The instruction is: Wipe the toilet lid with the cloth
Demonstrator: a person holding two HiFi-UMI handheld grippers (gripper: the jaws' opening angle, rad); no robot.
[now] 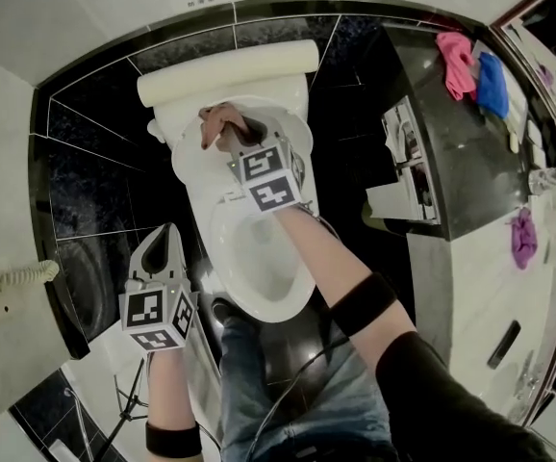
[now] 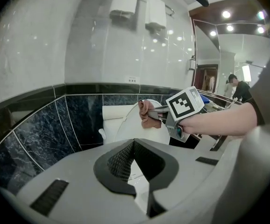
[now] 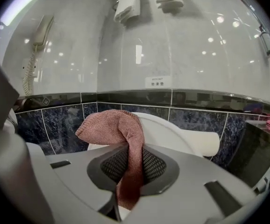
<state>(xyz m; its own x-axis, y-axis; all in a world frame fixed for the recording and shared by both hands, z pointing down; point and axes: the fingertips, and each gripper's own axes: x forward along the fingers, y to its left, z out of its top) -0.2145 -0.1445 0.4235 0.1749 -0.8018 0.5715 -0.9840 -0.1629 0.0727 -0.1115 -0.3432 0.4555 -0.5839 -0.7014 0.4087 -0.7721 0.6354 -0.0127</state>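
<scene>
- PINCHED AND READY: A reddish-brown cloth (image 3: 118, 127) hangs from the right gripper (image 1: 228, 141). Its fingers (image 3: 154, 164) are clamped on a gathered fold, and the free end flops forward near the top of the raised toilet lid (image 3: 172, 132). Whether cloth and lid touch cannot be told.
- The left gripper (image 1: 169, 234) hovers low beside the bowl (image 1: 259, 258), well apart from the lid, its fingers (image 2: 118, 160) pressed together on nothing.
- The cloth looks like a light, soft knit that droops under its own weight. It should mould to the lid's curve, but rubbing may bunch it or drag it out of a shallow pinch.
- The best hold appears to be deep across a gathered fold, as here, with a loose pad left forward to meet the surface.
- The lid appears smooth, glossy and hinged. Hard pressure could rock it back against the cistern (image 1: 230, 73), so light strokes seem wise.
</scene>
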